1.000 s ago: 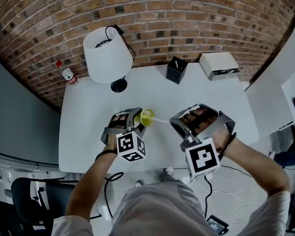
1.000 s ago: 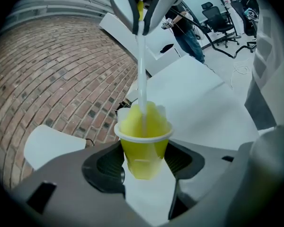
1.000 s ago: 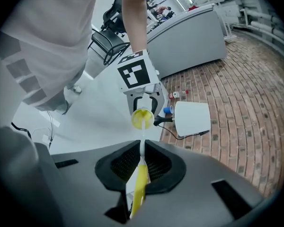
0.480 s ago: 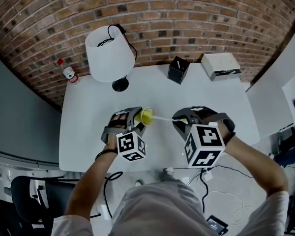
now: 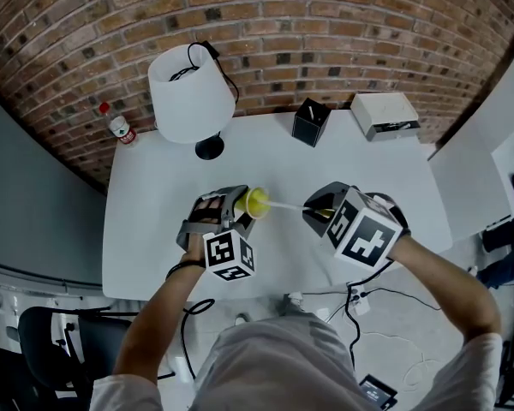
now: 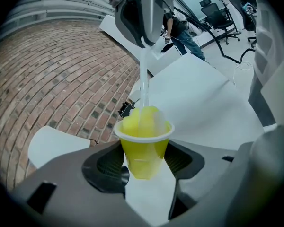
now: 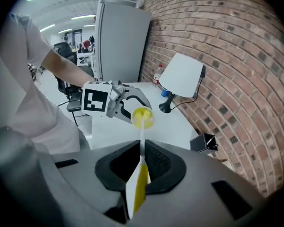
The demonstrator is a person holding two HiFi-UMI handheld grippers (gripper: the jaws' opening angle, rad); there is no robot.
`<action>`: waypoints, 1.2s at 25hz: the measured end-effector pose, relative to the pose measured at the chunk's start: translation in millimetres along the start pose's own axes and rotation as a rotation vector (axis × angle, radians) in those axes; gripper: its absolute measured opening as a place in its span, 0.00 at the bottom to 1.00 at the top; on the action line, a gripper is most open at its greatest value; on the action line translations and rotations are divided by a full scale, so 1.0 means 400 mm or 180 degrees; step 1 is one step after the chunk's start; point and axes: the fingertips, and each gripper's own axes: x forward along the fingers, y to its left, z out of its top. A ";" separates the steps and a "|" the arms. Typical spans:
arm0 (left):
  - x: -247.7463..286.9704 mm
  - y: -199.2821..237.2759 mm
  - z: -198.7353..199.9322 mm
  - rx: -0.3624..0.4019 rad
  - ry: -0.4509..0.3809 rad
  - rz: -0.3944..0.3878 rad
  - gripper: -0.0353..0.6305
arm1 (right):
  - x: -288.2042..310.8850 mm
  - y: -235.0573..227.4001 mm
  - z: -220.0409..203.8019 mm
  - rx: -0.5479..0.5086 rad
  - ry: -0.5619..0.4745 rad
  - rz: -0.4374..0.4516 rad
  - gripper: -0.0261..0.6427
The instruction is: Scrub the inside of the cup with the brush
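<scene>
Overhead, the left claw [image 5: 244,207] grips a small yellow plastic cup [image 5: 257,202] over the white tabletop [image 5: 146,229]. Left gripper view: a white-handled brush [image 6: 143,79] has its yellow head inside that cup. Right gripper view: the right claw [image 7: 142,150] pinches the brush's handle.

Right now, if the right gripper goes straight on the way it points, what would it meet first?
Probably the yellow cup held in the left gripper; the brush it holds already reaches inside it.
</scene>
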 end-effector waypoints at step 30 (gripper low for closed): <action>-0.006 0.010 0.011 0.0290 0.0006 0.0182 0.46 | 0.013 -0.013 -0.051 0.2477 -0.0305 0.1142 0.08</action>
